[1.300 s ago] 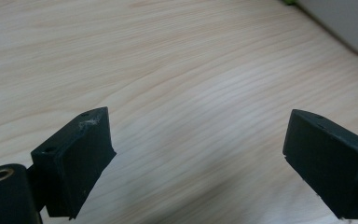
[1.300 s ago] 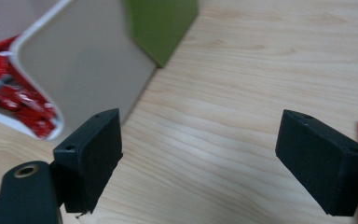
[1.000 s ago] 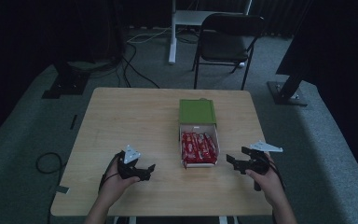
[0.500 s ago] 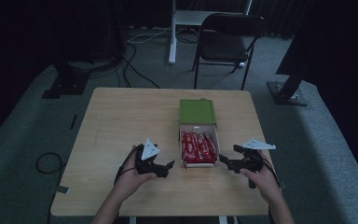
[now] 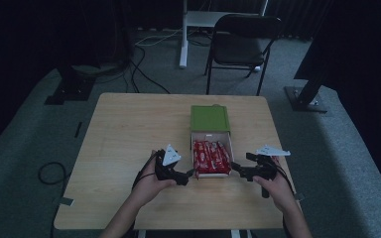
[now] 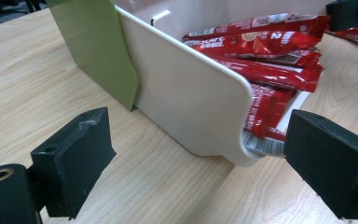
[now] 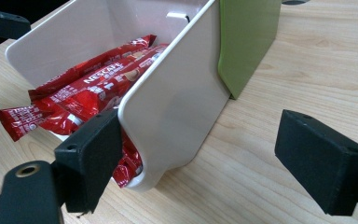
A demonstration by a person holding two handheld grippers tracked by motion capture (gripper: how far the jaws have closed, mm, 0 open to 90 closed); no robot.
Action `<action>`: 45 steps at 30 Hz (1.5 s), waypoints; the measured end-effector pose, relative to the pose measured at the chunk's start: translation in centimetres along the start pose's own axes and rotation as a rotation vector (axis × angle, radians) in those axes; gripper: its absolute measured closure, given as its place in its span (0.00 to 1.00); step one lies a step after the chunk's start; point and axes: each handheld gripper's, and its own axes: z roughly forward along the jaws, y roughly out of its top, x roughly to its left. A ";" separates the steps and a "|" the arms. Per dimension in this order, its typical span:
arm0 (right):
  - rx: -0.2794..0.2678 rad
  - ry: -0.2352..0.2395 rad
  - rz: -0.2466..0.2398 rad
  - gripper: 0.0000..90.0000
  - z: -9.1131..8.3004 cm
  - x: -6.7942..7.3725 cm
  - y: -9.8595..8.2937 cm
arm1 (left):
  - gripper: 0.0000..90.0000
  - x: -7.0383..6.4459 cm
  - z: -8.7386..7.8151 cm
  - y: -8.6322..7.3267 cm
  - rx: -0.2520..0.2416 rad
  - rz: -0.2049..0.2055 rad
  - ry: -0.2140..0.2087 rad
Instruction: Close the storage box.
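White tray [image 7: 177, 102], red sachets [image 7: 88, 88], open claw [image 7: 205, 161] astride its corner

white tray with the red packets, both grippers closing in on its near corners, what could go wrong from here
The red packets stick out past the open near end of the white tray, so a tilt toward the person could spill them. The left gripper and right gripper each straddle a side wall with open fingers; a finger inside may pinch a packet rather than the wall. The green sleeve covers the far end, so uneven pulling might jam it.
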 end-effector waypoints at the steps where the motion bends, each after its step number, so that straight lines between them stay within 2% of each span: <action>1: 0.004 -0.005 -0.006 0.16 0.1 0.0 0.0 | 0.10 0.1 0.1 0.0 -0.001 -0.005 0.002; 5: 0.002 -0.011 -0.020 0.16 0.2 0.0 0.1 | 0.10 0.4 0.4 0.1 -0.006 -0.020 0.003; 9: 0.004 -0.009 -0.026 0.16 0.3 -0.1 0.1 | 0.10 0.7 0.8 0.2 0.007 -0.011 0.008; 11: 0.006 -0.007 -0.033 0.16 0.3 -0.1 0.2 | 0.10 0.8 1.0 0.3 0.008 -0.020 0.009; 14: 0.009 0.001 -0.019 0.15 0.4 -0.2 0.2 | 0.10 0.9 1.2 0.5 0.012 -0.016 0.012; 16: 0.009 0.003 -0.024 0.15 0.5 -0.3 0.2 | 0.10 1.0 1.4 0.7 0.012 -0.028 0.023; 19: 0.011 0.003 -0.032 0.15 0.5 -0.3 0.3 | 0.10 1.2 1.5 0.9 0.009 -0.040 0.017; 26: 0.017 -0.011 -0.049 0.14 0.6 -0.4 0.7 | 0.10 1.3 1.8 1.2 0.016 -0.033 0.024; 36: 0.018 -0.007 -0.049 0.14 1.1 -0.5 0.9 | 0.10 1.9 2.0 1.5 0.025 -0.030 0.034; 45: 0.018 0.001 -0.044 0.14 1.5 -0.7 1.2 | 0.10 2.4 2.3 1.6 0.023 -0.047 0.041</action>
